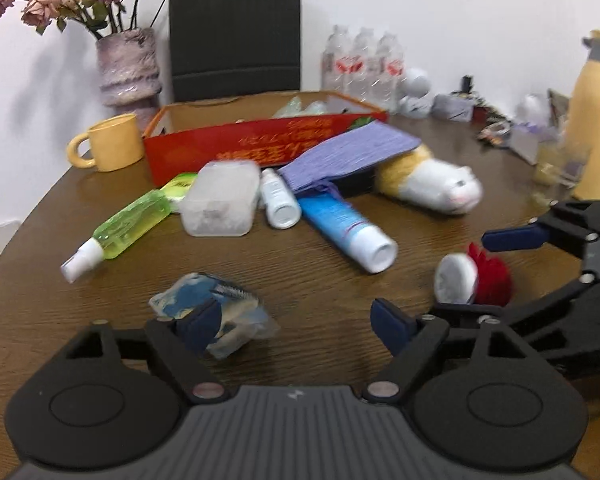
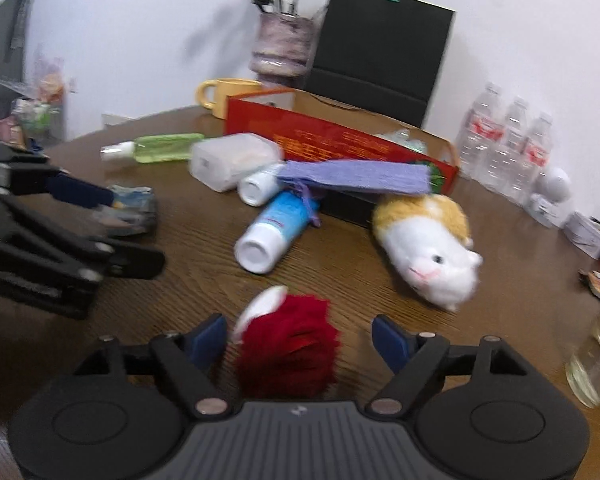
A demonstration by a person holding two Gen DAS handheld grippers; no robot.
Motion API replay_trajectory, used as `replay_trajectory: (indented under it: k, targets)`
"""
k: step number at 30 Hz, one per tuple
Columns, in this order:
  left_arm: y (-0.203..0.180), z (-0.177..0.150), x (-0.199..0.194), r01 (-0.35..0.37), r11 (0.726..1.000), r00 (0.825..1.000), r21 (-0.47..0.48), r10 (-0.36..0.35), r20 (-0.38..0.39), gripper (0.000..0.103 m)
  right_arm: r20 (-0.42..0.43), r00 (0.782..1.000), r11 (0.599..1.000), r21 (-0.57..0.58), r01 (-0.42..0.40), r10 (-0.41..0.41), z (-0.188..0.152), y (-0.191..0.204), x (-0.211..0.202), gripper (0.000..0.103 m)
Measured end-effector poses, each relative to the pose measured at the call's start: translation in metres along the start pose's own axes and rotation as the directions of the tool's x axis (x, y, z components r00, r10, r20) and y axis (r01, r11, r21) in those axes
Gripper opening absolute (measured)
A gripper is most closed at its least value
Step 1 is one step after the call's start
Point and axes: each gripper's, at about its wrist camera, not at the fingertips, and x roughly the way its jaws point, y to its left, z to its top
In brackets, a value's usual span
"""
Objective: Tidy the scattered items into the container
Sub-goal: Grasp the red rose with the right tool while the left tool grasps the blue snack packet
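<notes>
The red cardboard box [image 1: 236,144] stands open at the back of the brown table. In front of it lie a green spray bottle [image 1: 128,228], a clear plastic tub [image 1: 220,204], a small white bottle [image 1: 278,200], a blue tube [image 1: 344,228], a purple cloth [image 1: 348,152] and a plush hamster [image 1: 432,184]. My left gripper [image 1: 298,324] is open; a crinkled blue-and-white packet [image 1: 216,312] lies against its left finger. My right gripper [image 2: 300,338] is open around a red fluffy ball with a white cap [image 2: 288,344], with a gap at the right pad.
A yellow mug [image 1: 112,142], a vase of dried roses [image 1: 128,68] and a black bag [image 1: 236,36] stand behind the box. Water bottles [image 1: 364,64] and small clutter line the back right. A yellow flask [image 1: 596,120] and a glass [image 2: 596,360] stand at the right.
</notes>
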Motion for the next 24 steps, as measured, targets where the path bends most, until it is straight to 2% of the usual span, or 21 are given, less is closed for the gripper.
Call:
replay_trajectory:
  k: [2,3,5,7,8,9,10,11,15,18,24]
  targets:
    - [0.001,-0.001,0.004,-0.035,0.999,0.999,0.008,0.035,-0.004,0.085,0.002,0.999,0.999,0.025,-0.043,0.043,0.001,-0.003,0.003,0.077]
    - [0.002,-0.001,0.004,-0.030,0.999,1.000,0.011,0.030,-0.008,0.084,0.002,0.998,0.997,0.045,-0.062,0.062,0.001,-0.005,0.005,0.077]
    - [0.006,-0.001,0.000,0.023,1.000,1.000,-0.002,-0.023,-0.003,0.080,0.003,0.997,0.994,0.080,-0.076,0.076,0.000,-0.009,0.006,0.072]
    - [0.012,0.001,-0.014,0.102,0.994,0.994,-0.027,-0.100,0.047,0.082,0.002,0.997,0.992,0.104,-0.078,0.078,0.000,-0.013,0.007,0.070]
    - [0.015,0.002,-0.020,0.114,0.993,0.991,-0.031,-0.112,0.079,0.088,0.002,0.997,0.991,0.113,-0.075,0.075,-0.001,-0.014,0.007,0.070]
    - [0.017,0.002,-0.026,0.090,0.996,0.989,-0.024,-0.086,0.119,0.092,0.001,0.997,0.990,0.120,-0.072,0.072,-0.001,-0.016,0.007,0.070]
    - [0.020,0.002,-0.032,0.064,0.998,0.985,-0.019,-0.061,0.159,0.101,0.002,0.998,0.991,0.119,-0.069,0.069,-0.002,-0.016,0.007,0.072]
    - [0.022,0.002,-0.034,0.039,0.999,0.983,-0.014,-0.035,0.178,0.103,0.003,0.998,0.991,0.120,-0.067,0.068,-0.002,-0.016,0.006,0.074]
    - [0.029,-0.002,-0.014,-0.063,0.998,0.992,0.008,0.062,0.108,0.103,0.004,0.996,0.988,0.128,-0.083,0.083,-0.003,-0.016,0.007,0.074]
    - [0.041,-0.005,0.005,-0.096,0.995,0.995,-0.012,0.096,0.025,0.103,0.005,0.995,0.987,0.134,-0.095,0.095,-0.003,-0.015,0.007,0.073]
    - [0.056,-0.011,0.012,-0.038,0.997,0.999,-0.071,0.037,-0.015,0.100,0.002,0.996,0.985,0.144,-0.090,0.091,-0.003,-0.017,0.007,0.069]
